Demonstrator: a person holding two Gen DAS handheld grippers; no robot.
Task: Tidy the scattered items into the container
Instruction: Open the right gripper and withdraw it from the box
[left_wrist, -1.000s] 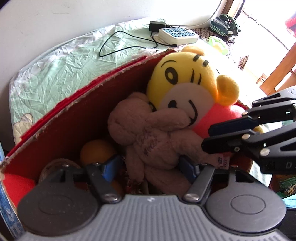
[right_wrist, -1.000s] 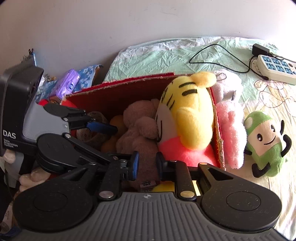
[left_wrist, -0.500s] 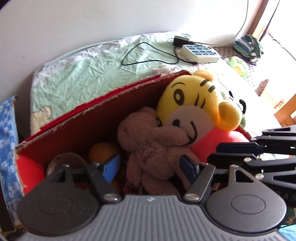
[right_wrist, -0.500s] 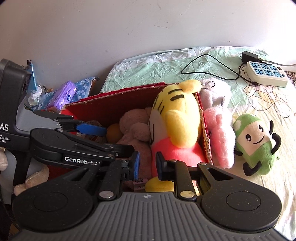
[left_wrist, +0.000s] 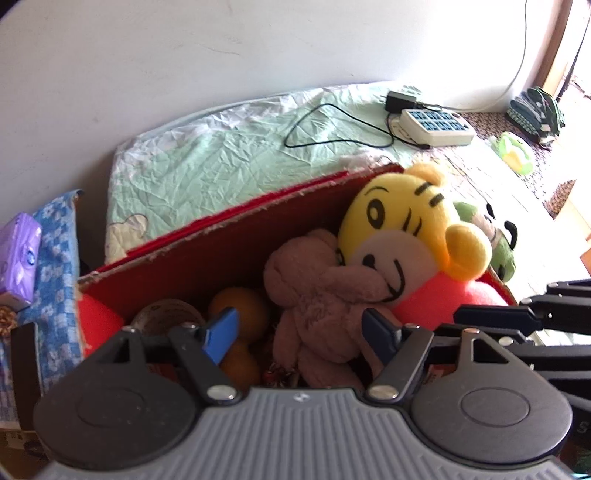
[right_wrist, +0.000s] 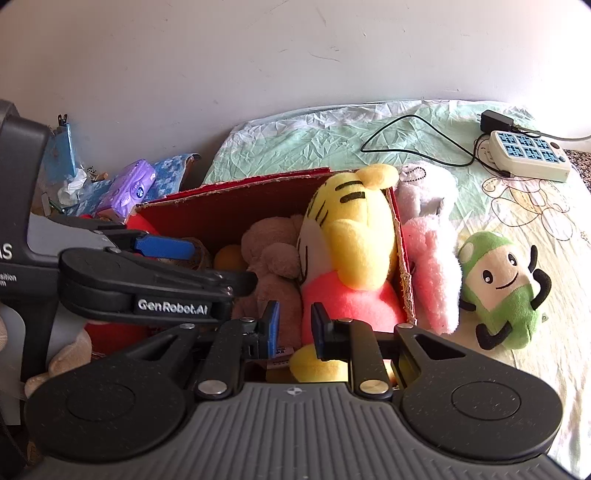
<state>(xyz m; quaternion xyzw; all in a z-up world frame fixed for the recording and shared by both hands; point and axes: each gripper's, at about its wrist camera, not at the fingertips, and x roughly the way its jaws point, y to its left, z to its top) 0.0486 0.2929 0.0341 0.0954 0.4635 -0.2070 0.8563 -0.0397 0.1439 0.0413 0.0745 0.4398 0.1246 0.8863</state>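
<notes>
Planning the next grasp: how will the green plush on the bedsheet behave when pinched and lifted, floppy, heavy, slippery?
The green plush looks fuzzy, so pads should probably grip without slipping. Its thin black arms and legs will likely dangle; the rounded, stuffed-looking body should squash under a pinch. It seems light for its size and lies apart from the red box, so dragging seems unlikely.

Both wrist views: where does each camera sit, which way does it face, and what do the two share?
Left wrist: on the left gripper, looking down into the red box; its own fingers frame the brown plush without pressing as the jaws open; the right gripper enters from the right.
Right wrist: on the right gripper, nearly closed on nothing, facing the box's right end; the left gripper crosses at left.
Shared: box, yellow tiger plush, green plush, power strip.
</notes>
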